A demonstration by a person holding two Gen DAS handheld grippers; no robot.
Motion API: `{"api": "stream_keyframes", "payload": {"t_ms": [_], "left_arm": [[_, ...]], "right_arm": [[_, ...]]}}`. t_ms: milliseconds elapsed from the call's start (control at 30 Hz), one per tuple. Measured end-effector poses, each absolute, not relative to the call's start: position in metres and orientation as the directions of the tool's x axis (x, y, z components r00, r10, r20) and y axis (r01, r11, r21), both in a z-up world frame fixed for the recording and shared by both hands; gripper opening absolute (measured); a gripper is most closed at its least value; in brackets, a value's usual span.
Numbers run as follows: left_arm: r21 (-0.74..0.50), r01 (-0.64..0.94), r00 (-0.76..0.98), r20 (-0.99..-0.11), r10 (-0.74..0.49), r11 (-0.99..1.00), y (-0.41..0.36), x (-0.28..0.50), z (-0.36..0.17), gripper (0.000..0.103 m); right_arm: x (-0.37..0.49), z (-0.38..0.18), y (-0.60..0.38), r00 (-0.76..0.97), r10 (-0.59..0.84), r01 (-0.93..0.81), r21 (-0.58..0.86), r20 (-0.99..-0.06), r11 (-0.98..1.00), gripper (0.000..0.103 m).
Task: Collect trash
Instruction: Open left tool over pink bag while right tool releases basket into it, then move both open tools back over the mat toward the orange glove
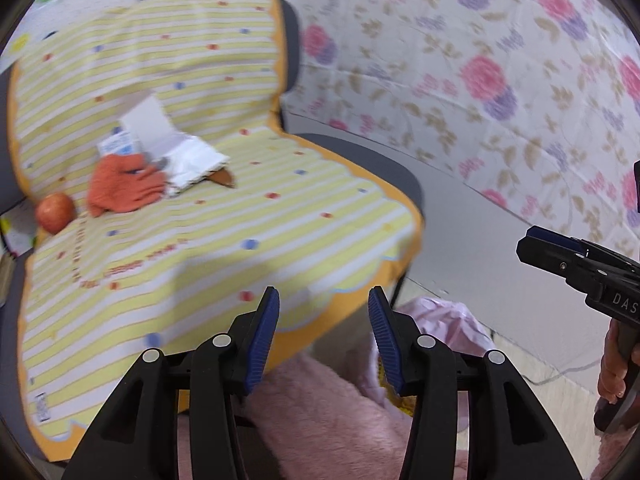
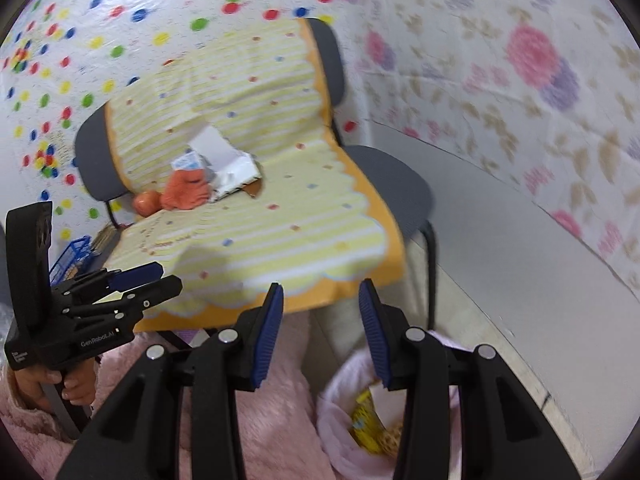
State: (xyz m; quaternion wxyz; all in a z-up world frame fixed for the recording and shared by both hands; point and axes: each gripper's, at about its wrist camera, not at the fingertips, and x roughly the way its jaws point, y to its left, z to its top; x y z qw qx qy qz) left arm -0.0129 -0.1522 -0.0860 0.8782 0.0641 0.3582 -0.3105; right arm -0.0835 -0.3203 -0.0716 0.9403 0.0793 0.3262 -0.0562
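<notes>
Trash lies on the chair's striped yellow cloth (image 1: 248, 208): a white folded paper (image 1: 148, 124), a white crinkled wrapper (image 1: 196, 162), a small blue-and-white packet (image 1: 116, 145) and a brown scrap (image 1: 223, 178). The same pile shows in the right wrist view (image 2: 224, 168). A pink trash bag (image 2: 344, 412) with a yellow wrapper (image 2: 366, 424) inside sits on the floor below the chair. My left gripper (image 1: 323, 312) is open and empty over the cloth's front edge. My right gripper (image 2: 321, 304) is open and empty above the bag.
An orange cloth (image 1: 124, 188) and an apple (image 1: 55, 212) lie beside the trash. The grey chair (image 2: 396, 184) stands against flowered and dotted wall sheets. A blue basket (image 2: 74, 256) sits left of the chair. Pink fuzzy fabric (image 1: 320, 412) is below the grippers.
</notes>
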Motion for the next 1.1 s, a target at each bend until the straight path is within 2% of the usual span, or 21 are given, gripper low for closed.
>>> {"api": "stream_keyframes", "payload": {"t_ms": [333, 567, 667, 800, 1100], "left_arm": [[-0.080, 0.386, 0.665, -0.666, -0.337, 0.919, -0.084, 0.028, -0.081, 0.049], [-0.050, 0.255, 0.719, -0.658, -0.224, 0.966, -0.040, 0.056, -0.074, 0.053], [-0.043, 0.205, 0.732, -0.657, -0.183, 0.978, -0.025, 0.072, -0.073, 0.053], [-0.041, 0.158, 0.737, -0.660, -0.145, 0.987, -0.014, 0.098, -0.077, 0.053], [-0.040, 0.133, 0.733, -0.668, -0.126, 0.990, -0.011, 0.173, -0.091, 0.053]], "right_arm": [[-0.007, -0.064, -0.276, 0.783, 0.068, -0.032, 0.069, -0.618, 0.997, 0.039], [0.042, -0.066, -0.259, 0.777, 0.117, -0.098, 0.065, -0.619, 0.993, 0.039], [0.067, -0.066, -0.252, 0.775, 0.134, -0.118, 0.067, -0.618, 0.991, 0.049], [0.099, -0.066, -0.244, 0.775, 0.150, -0.140, 0.065, -0.613, 0.988, 0.052], [0.171, -0.074, -0.239, 0.771, 0.136, -0.131, 0.054, -0.622, 0.990, 0.053]]}}
